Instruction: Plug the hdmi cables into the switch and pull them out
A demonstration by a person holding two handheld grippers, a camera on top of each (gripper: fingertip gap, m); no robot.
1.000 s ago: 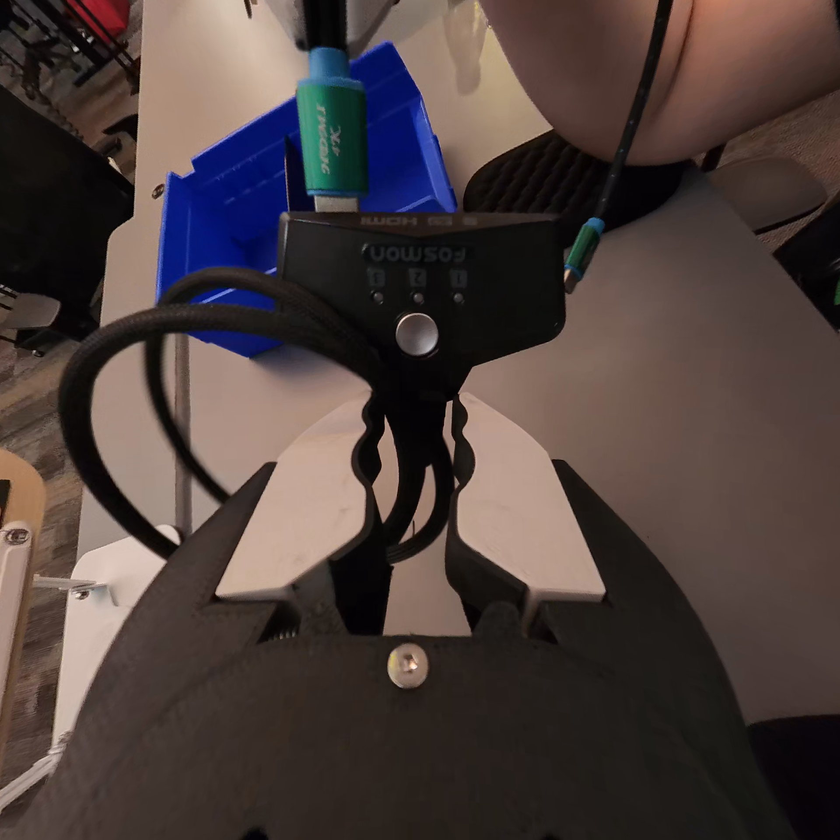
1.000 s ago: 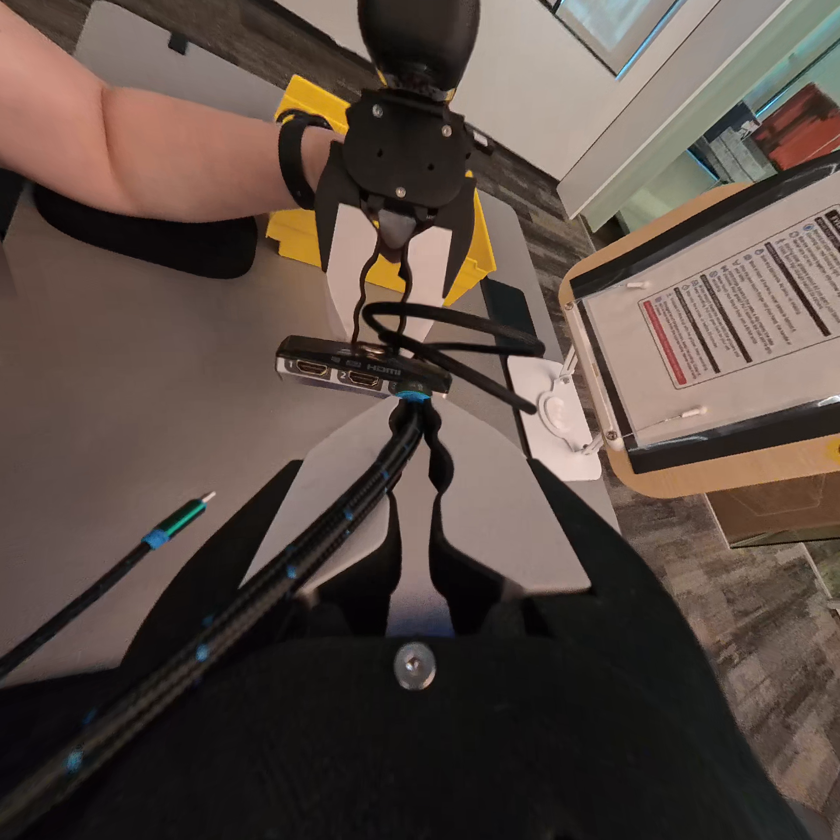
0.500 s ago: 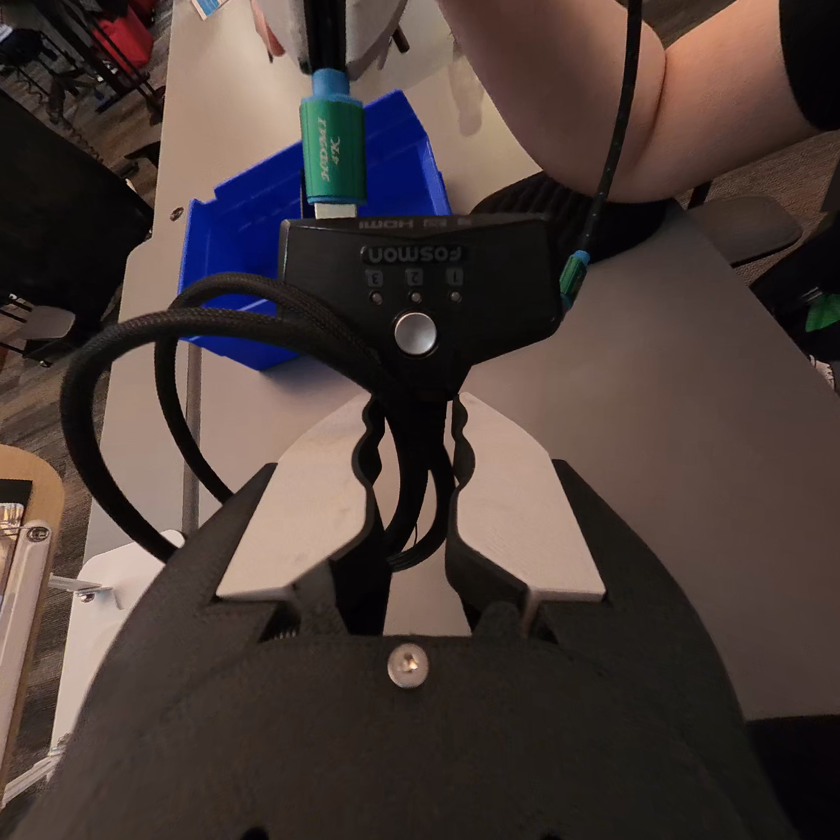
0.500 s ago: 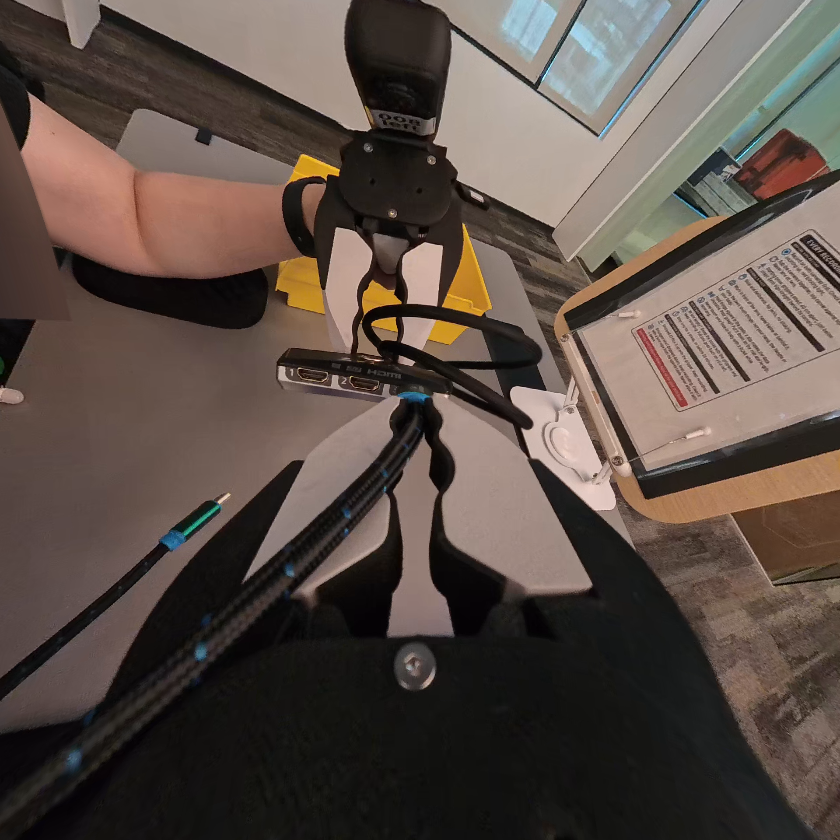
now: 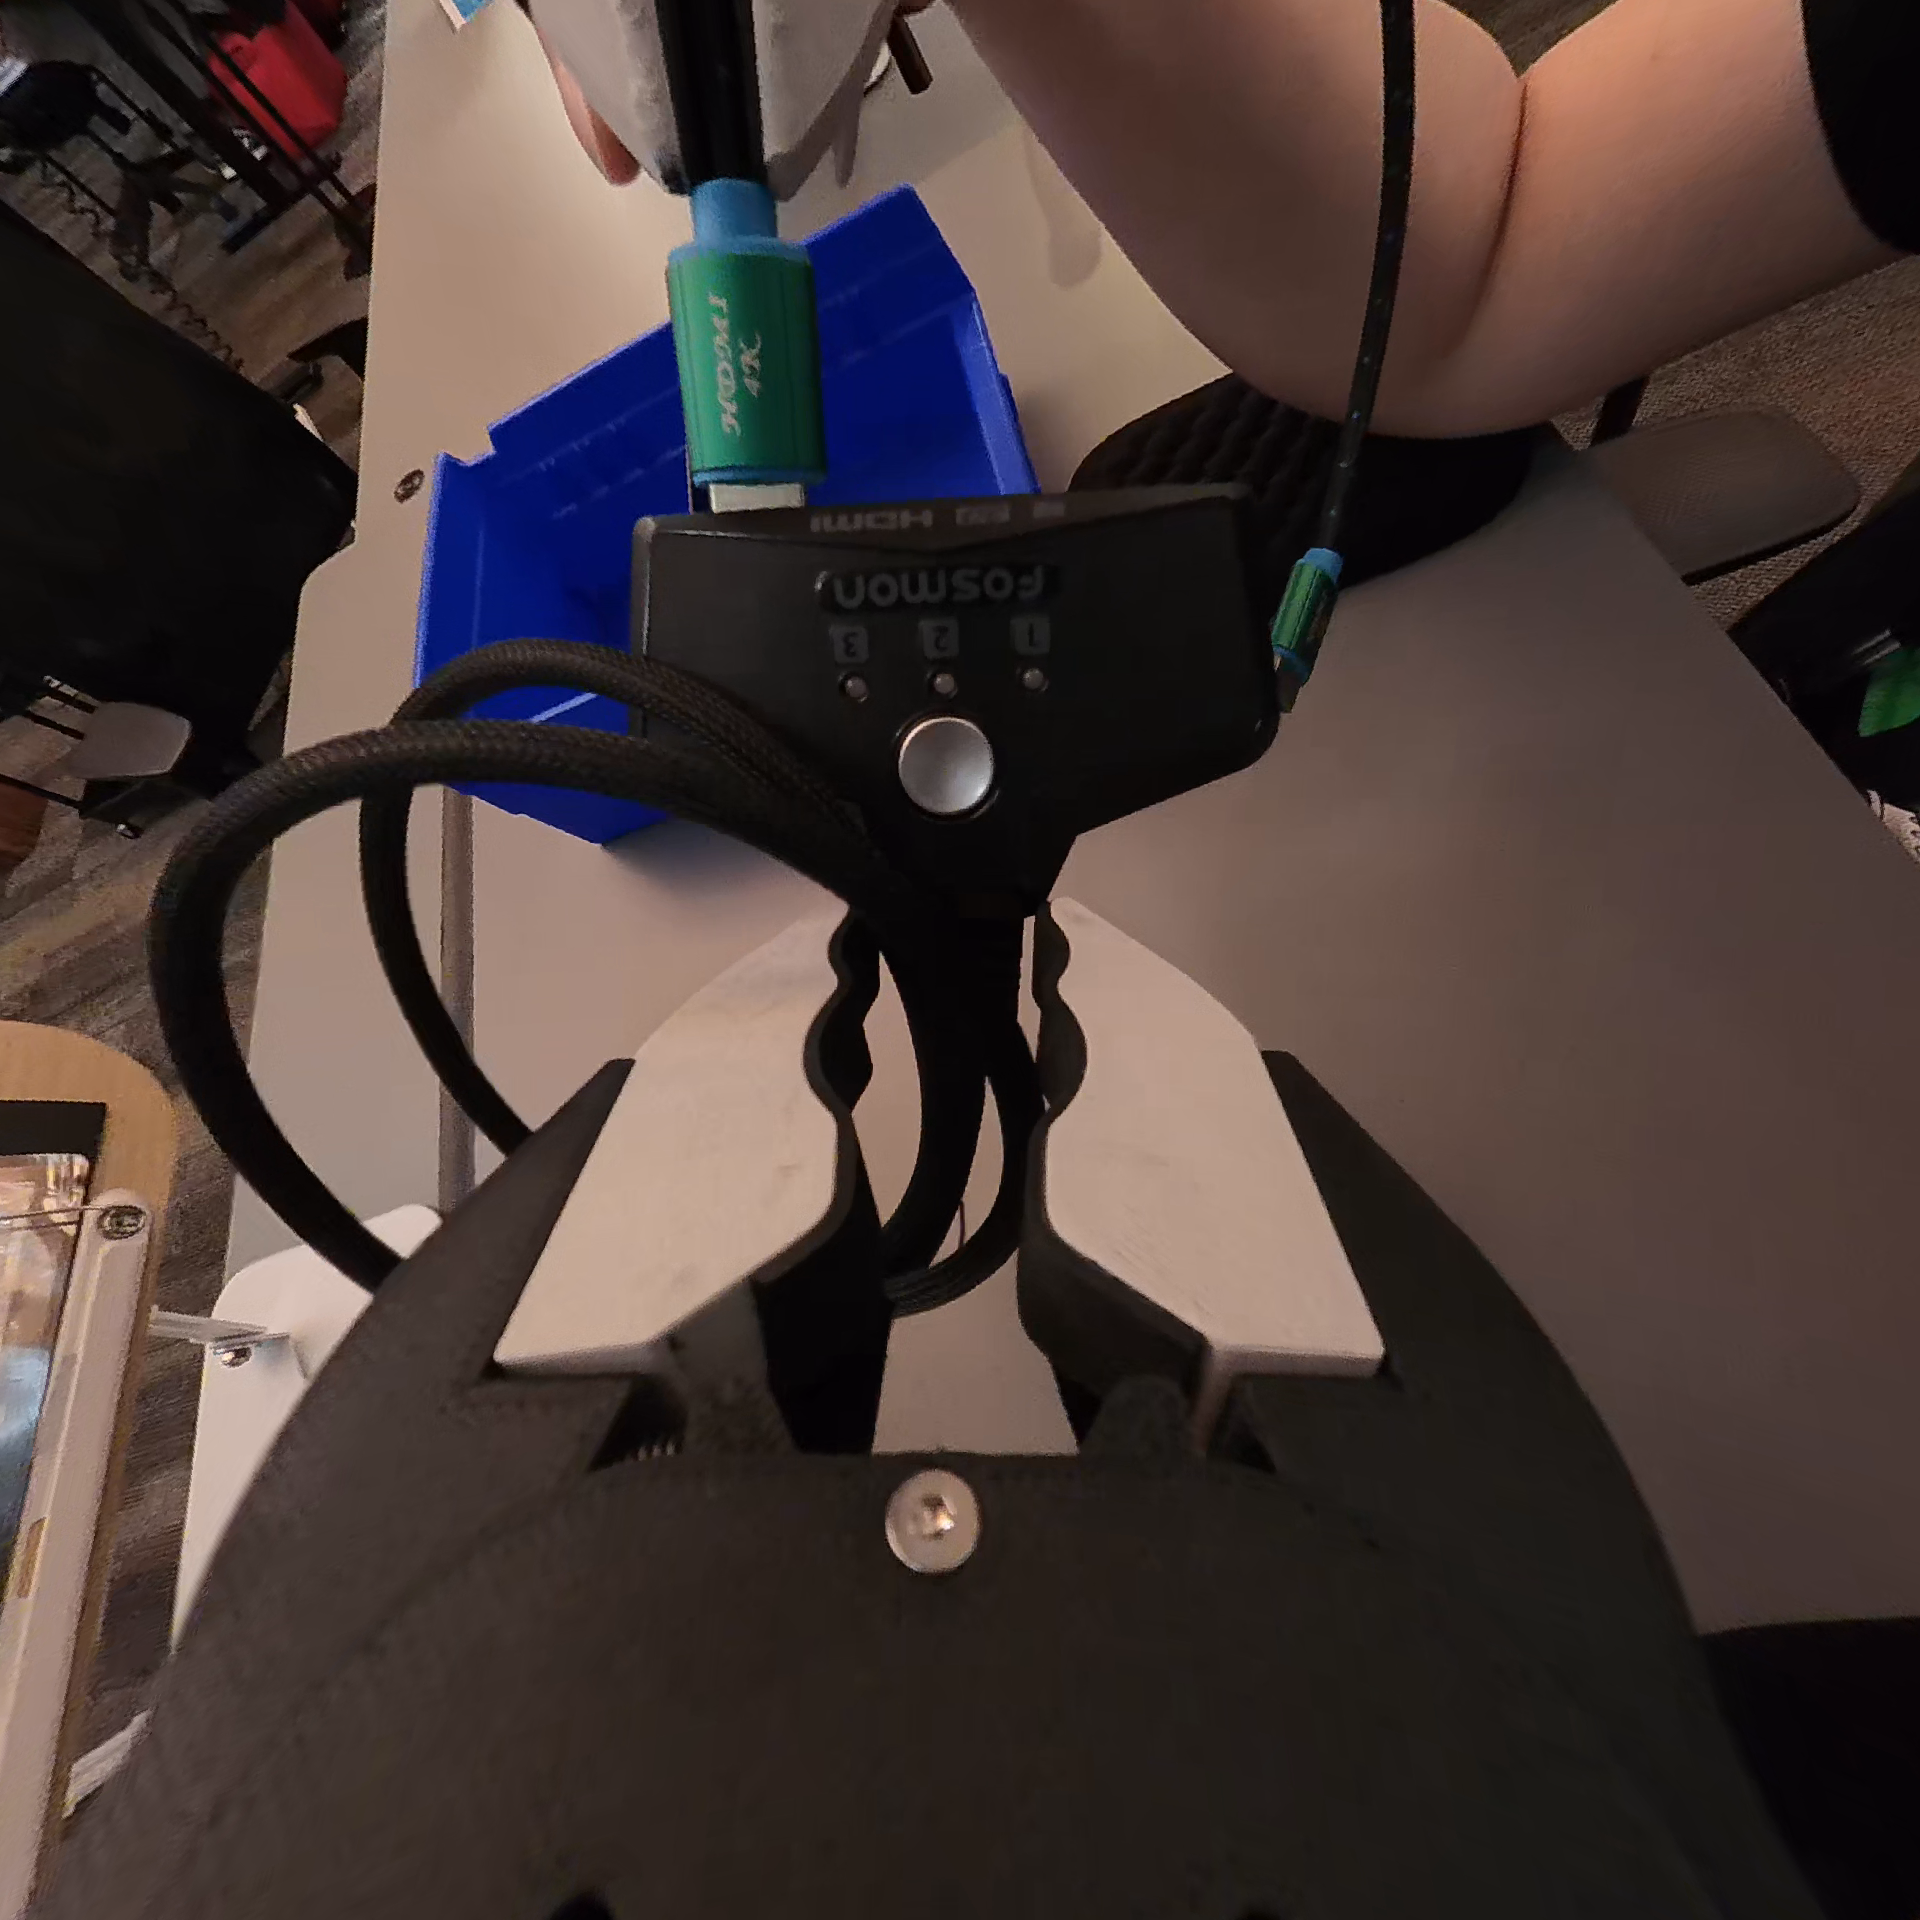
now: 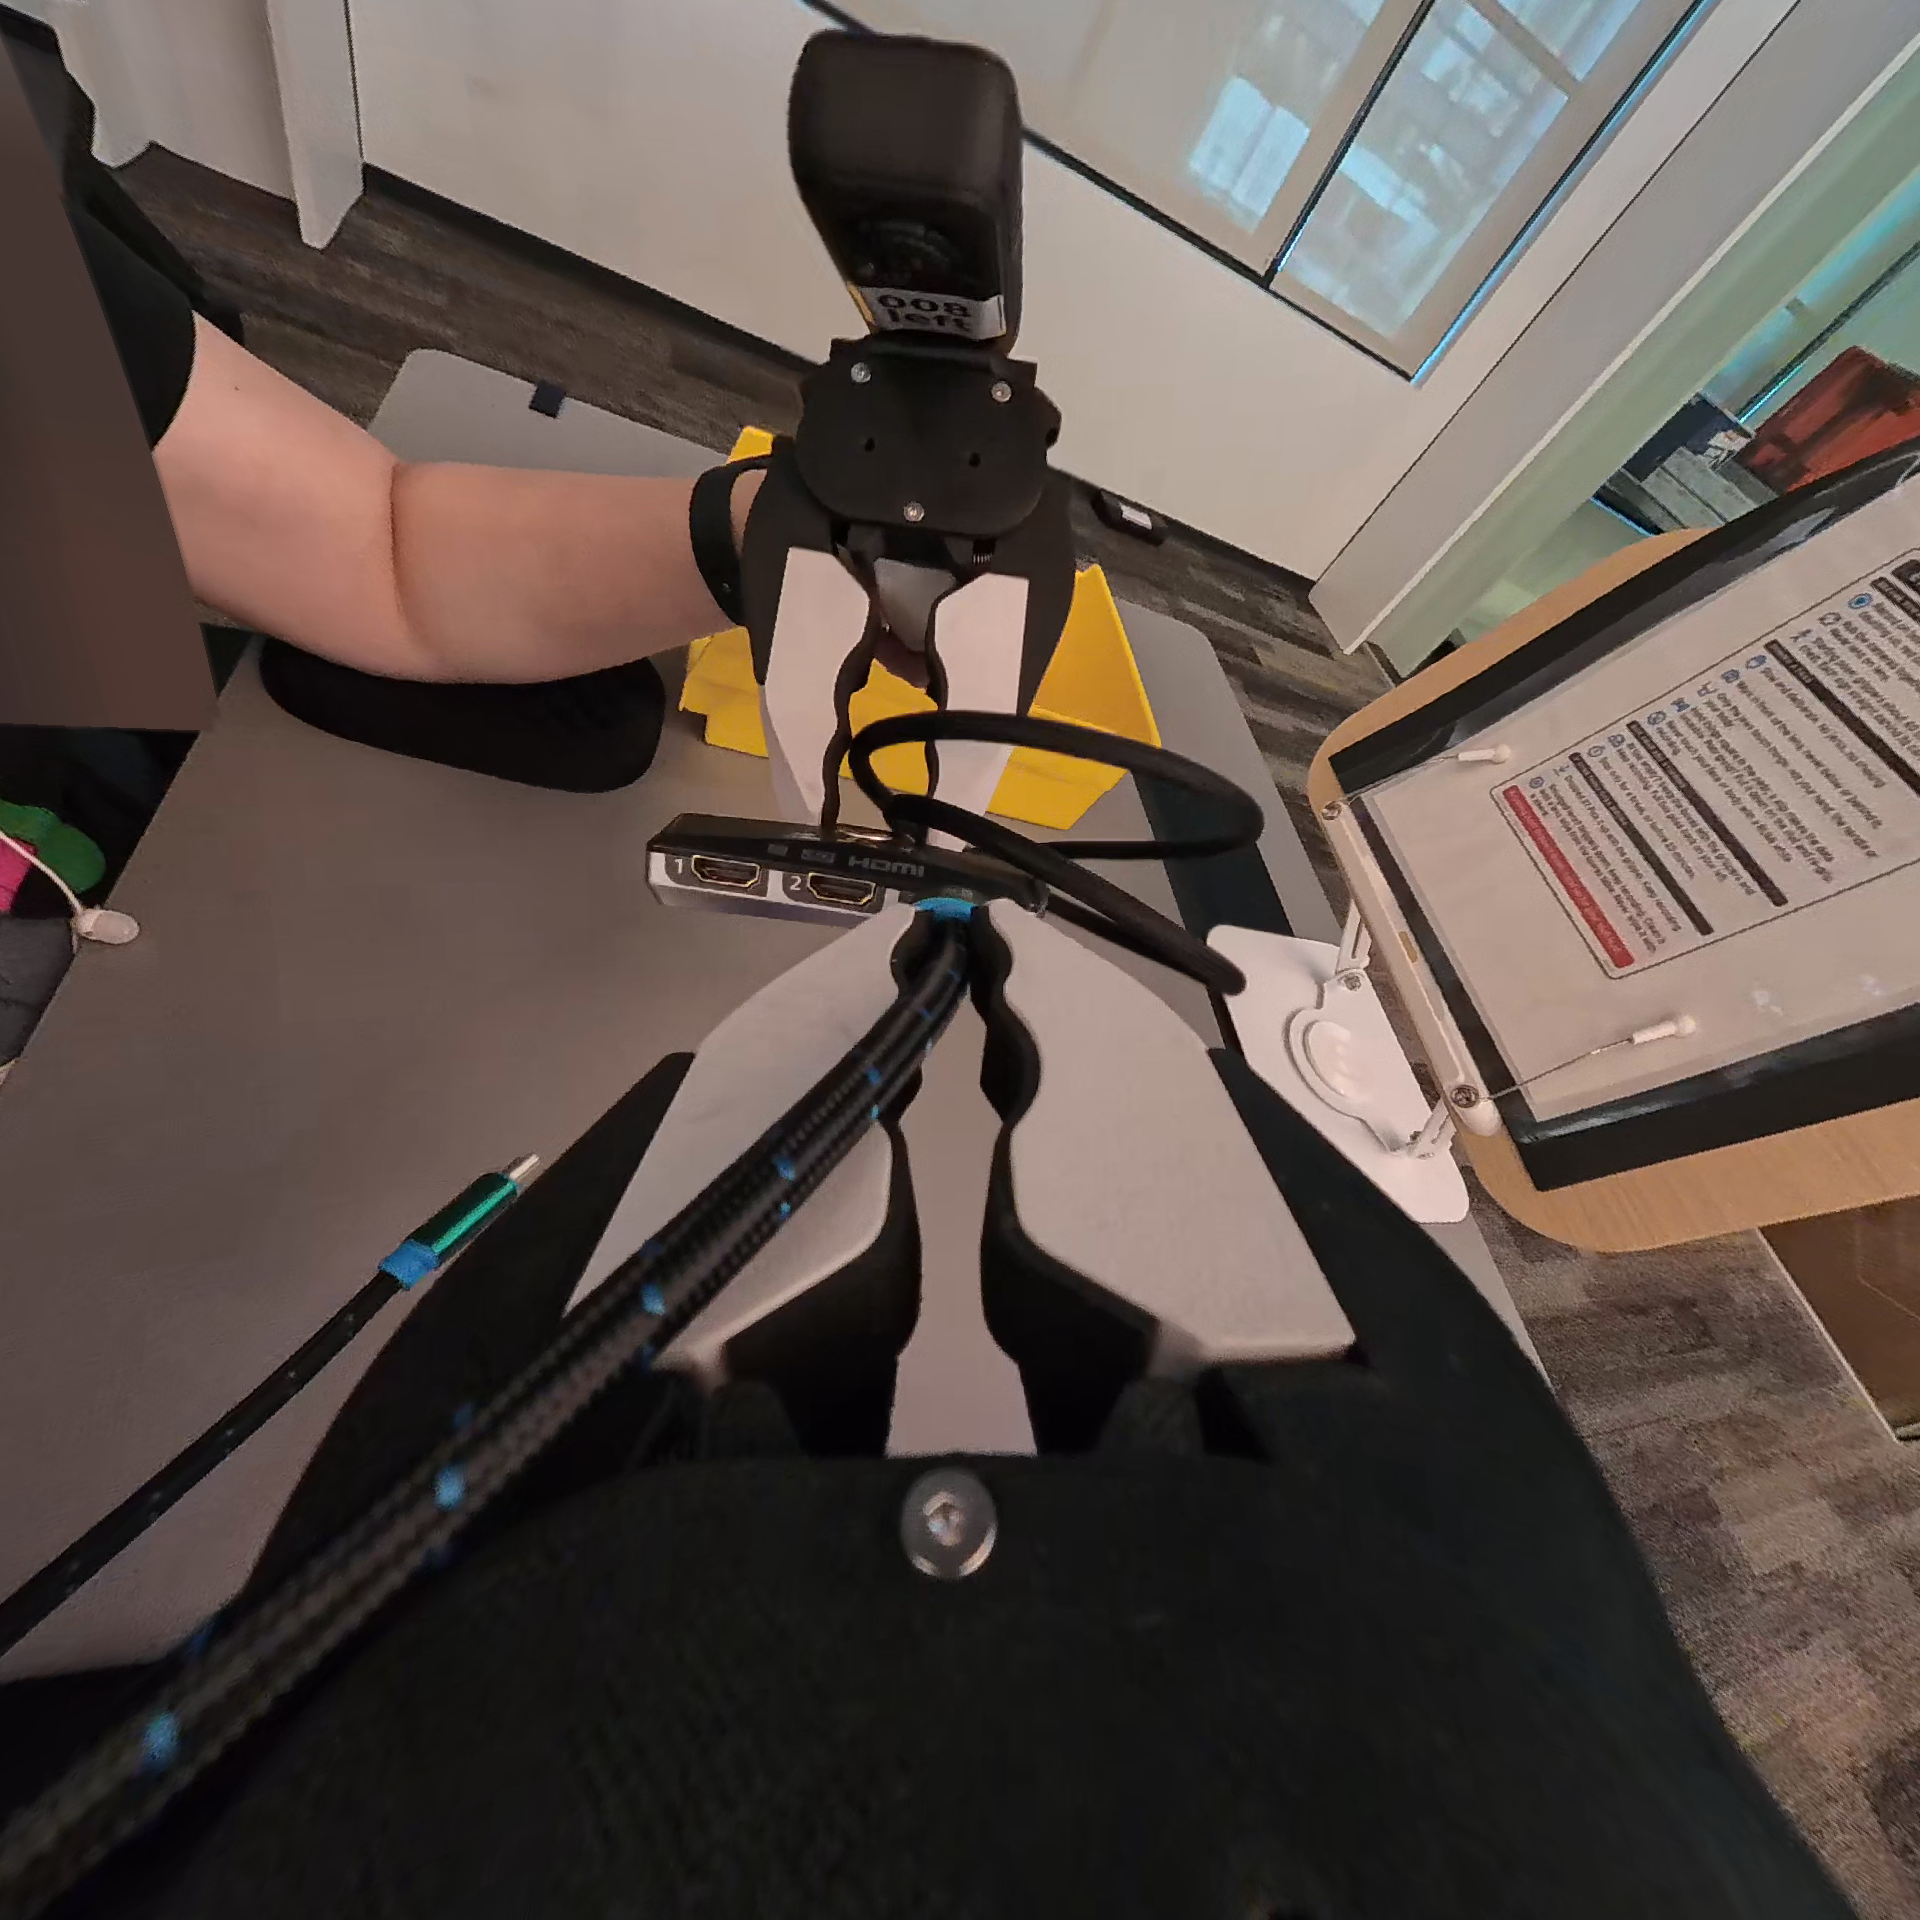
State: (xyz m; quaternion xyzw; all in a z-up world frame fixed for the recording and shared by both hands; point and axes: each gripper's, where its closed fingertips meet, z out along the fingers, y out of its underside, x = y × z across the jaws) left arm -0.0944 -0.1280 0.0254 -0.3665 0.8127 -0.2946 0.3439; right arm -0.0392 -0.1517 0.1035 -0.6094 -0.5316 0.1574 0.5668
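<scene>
I've got the HDMI switch (image 5: 940, 665) pinched by its tail in my left gripper (image 5: 945, 914), lifted above the grey table (image 5: 1507, 935). My right gripper (image 6: 951, 935) is clamped on the green HDMI plug (image 5: 748, 374), whose tip sits in the leftmost port. I'd keep it straight, no wiggling. Blue bin (image 5: 582, 540) sits behind; plenty of room otherwise.

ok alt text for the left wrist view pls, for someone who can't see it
The left gripper holds a black HDMI switch by its narrow tail end above a grey table, while a green HDMI plug sits at the switch's far edge port. A black braided cable loops left, in front of a blue bin.
</scene>
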